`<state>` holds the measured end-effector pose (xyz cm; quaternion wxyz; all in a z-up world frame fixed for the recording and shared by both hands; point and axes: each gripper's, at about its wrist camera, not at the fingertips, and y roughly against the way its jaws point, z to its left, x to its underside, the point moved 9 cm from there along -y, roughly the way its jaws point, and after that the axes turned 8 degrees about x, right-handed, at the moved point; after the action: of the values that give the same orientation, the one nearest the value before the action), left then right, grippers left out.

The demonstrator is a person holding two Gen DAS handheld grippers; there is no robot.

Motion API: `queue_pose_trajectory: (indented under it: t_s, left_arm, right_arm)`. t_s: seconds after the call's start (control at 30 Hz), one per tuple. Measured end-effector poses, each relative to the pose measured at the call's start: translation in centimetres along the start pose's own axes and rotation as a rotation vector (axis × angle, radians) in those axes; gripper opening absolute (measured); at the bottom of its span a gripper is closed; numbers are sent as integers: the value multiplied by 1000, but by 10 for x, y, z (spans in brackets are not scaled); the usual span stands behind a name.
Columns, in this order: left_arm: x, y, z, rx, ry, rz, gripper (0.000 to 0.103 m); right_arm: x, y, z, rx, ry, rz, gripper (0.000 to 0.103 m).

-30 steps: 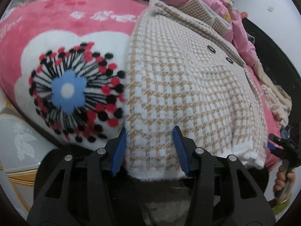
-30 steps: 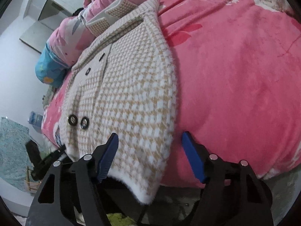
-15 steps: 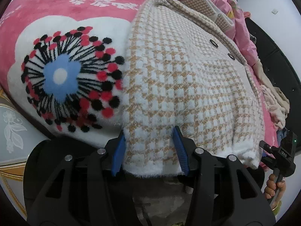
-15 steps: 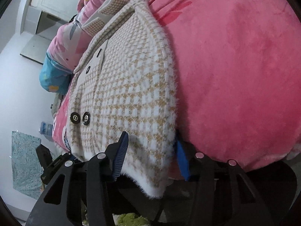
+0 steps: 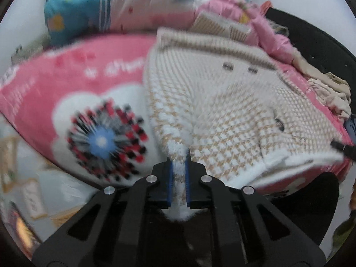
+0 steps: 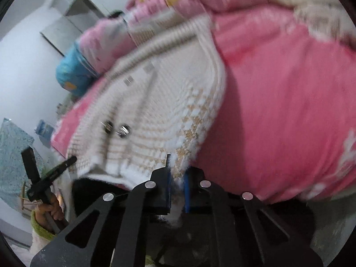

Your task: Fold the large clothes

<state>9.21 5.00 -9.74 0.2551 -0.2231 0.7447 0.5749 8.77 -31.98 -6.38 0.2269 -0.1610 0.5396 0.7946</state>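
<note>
A white and tan houndstooth jacket (image 5: 222, 102) with dark buttons lies on a pink blanket (image 5: 66, 84), its collar at the far side. My left gripper (image 5: 178, 180) is shut on the jacket's near left hem corner and holds it off the blanket. My right gripper (image 6: 176, 189) is shut on the near right hem corner of the jacket (image 6: 160, 102). The hem between the two grippers is raised and sags. Both views are blurred by motion.
The pink blanket (image 6: 278, 102) covers the bed and bears a flower print (image 5: 102, 140). A pink quilt (image 5: 155, 2) and a blue pillow (image 5: 73, 15) are heaped at the far side. Beige clothes (image 5: 329, 91) lie at the right. The left gripper shows in the right wrist view (image 6: 44, 178).
Both grippers were open around the hem corners; they have shut on them and lifted the hem off the blanket. Both cameras have risen, showing more of the bed.
</note>
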Motion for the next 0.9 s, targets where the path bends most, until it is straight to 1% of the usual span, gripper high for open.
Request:
queue_pose_trajectory:
  t_s: [0.07,0.1,0.17,0.27,0.37,0.43,0.5,0.57,0.6,0.63,0.67,0.73,0.8,0.9]
  left_arm:
    - [-10,21,0,-36,-44,-32,7]
    - [-13,28,0,-37,-55,-40,7]
    - [-16,40,0,-16,-60,-45,7]
    - [-10,54,-10,-8,-98,-52,7]
    - [9,72,-23,31,-105,-42,7]
    - [29,88,-26,75,-76,-25,7]
    - [51,95,-22,91,-40,-5,7]
    - [70,89,-16,99,-11,31,7]
    - [79,81,-12,110,7,54,7]
    - [85,72,-9,126,28,77,7]
    - [86,66,-7,147,51,93,7]
    - [78,64,-9,190,69,84,7]
    - [60,70,-9,219,63,54,7]
    - [27,74,-8,268,83,9,7]
  right_arm:
    - [-15,21,2,-13,15,-48,8]
    - [-17,28,2,-23,18,-61,8]
    - [-26,44,1,-33,21,-92,8]
    - [-20,58,-4,-51,6,-97,8]
    - [7,74,-14,-62,-29,-66,8]
    - [31,85,-18,-84,-61,-42,8]
    - [60,88,-24,-101,-104,-6,8]
    - [88,74,-31,-85,-134,59,8]
    - [98,62,-34,-65,-147,92,8]
    - [102,55,-36,-61,-159,108,8]
    - [100,51,-37,-68,-178,114,8]
    - [84,53,-34,-95,-194,84,8]
    - [60,61,-27,-130,-193,33,8]
    - [33,66,-22,-164,-196,-8,8]
